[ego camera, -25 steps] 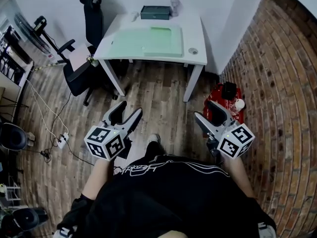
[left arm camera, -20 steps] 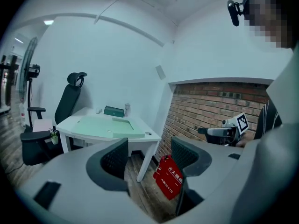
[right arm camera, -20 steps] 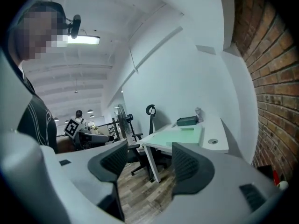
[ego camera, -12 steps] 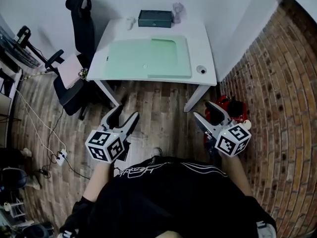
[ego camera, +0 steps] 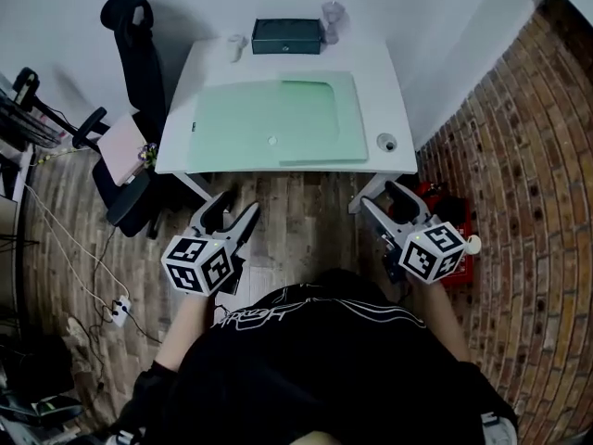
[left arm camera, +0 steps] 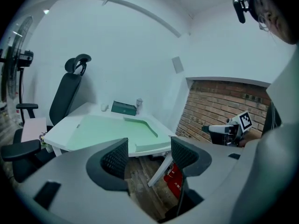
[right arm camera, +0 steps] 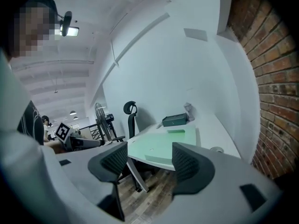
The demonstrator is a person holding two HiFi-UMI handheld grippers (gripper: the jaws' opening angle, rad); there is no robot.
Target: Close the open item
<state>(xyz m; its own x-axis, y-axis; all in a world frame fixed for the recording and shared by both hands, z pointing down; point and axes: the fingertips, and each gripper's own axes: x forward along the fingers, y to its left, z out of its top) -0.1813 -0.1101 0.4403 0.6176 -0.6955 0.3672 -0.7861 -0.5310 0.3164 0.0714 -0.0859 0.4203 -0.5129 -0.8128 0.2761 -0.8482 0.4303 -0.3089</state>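
One table [ego camera: 382, 82], one chair [ego camera: 139, 58], one green mat [ego camera: 269, 123], one dark box [ego camera: 287, 35]

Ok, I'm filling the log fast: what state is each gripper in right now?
The left grey two-jaw gripper: open, nothing between its jaws.
The right grey two-jaw gripper: open, nothing between its jaws.

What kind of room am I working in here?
Probably an office or small workroom: a white desk with a green mat stands against the wall, a black office chair sits beside it, and the floor is wood plank next to a brick wall.
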